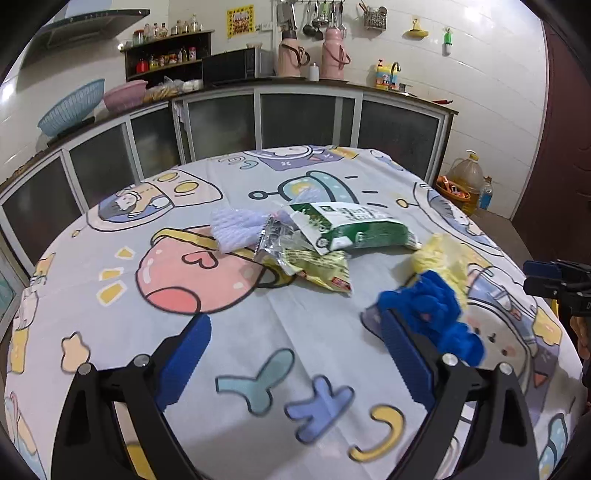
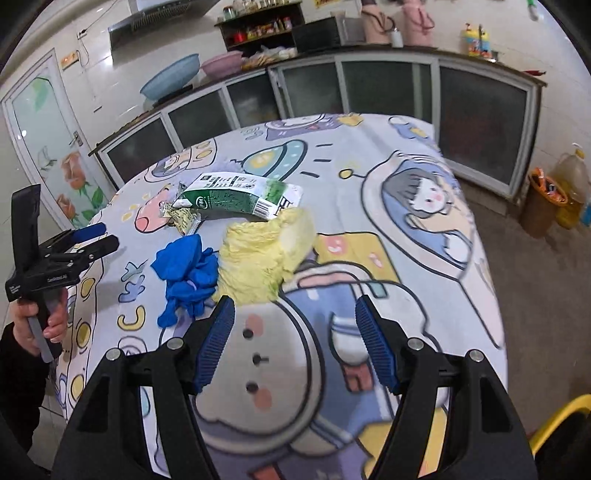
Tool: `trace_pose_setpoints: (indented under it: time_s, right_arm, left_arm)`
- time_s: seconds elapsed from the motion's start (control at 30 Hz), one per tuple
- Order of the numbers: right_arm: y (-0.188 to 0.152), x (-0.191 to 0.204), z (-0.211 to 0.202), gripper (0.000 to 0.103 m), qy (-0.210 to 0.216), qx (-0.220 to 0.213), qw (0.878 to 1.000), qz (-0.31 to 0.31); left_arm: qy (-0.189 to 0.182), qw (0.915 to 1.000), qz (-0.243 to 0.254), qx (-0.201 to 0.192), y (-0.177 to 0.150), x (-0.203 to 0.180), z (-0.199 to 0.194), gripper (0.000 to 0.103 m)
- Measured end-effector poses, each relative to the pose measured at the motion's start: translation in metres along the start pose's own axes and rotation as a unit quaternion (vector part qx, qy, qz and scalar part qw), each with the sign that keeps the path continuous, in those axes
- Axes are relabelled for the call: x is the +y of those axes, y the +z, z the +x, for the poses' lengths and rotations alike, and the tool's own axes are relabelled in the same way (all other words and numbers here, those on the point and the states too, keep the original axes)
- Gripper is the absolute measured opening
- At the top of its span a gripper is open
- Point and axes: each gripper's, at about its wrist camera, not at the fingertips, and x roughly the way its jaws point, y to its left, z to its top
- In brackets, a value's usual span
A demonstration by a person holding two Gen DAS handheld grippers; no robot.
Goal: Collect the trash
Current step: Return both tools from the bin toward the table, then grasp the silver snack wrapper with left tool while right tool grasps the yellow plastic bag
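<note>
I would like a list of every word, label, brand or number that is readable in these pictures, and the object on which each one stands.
None can be read with certainty.
Green and white carton: dense print and a round logo, too small and blurred.
Yellow wrapper: red label, unreadable.
Left gripper: small white lettering on its body, blurred.
Yellow poster on the wall: print too small.
Yellow bottle by the tap: label illegible.

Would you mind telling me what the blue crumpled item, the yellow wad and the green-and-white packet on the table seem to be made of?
Blue crumpled item: likely thin rubbery nitrile or latex, a glove judging by its finger-like lobes; smooth, slightly glossy.
Yellow wad: looks like soft crumpled tissue or thin paper; matte, finely creased.
Green-and-white packet: probably printed plastic film or coated carton, flattened; faint sheen.
</note>
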Motion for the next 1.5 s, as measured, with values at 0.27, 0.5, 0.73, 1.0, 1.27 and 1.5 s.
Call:
trace_pose_setpoints:
  time_s: [0.27, 0.5, 0.73, 1.0, 1.27, 1.5]
  right_arm:
    - [0.018, -0.001, 0.030, 0.068, 0.014, 0.008, 1.000, 0.003]
    - [0.031, -0.007, 0.054, 0.068, 0.015, 0.019, 1.000, 0.012]
    - [0.038, -0.010, 0.071, 0.068, 0.008, 0.029, 0.999, 0.014]
    - [0.043, -0.009, 0.086, 0.068, -0.005, 0.040, 0.999, 0.005]
    - [0.043, 0.000, 0.105, 0.067, -0.001, 0.063, 0.998, -0.012]
    - [0.044, 0.010, 0.110, 0.015, -0.025, 0.071, 0.996, -0.041]
  left_arm:
    - [-0.034, 0.9992, 0.007, 0.020, 0.014, 0.010, 0.040, 0.089]
    - [-0.072, 0.9970, 0.009, 0.029, 0.027, 0.016, 0.065, 0.089]
    - [-0.091, 0.9949, -0.007, 0.042, 0.033, 0.020, 0.087, 0.089]
    - [-0.105, 0.9929, -0.017, 0.052, 0.037, 0.019, 0.106, 0.089]
    - [-0.117, 0.9907, -0.025, 0.065, 0.040, 0.016, 0.125, 0.088]
    - [-0.106, 0.9922, -0.011, 0.065, 0.041, 0.010, 0.131, 0.038]
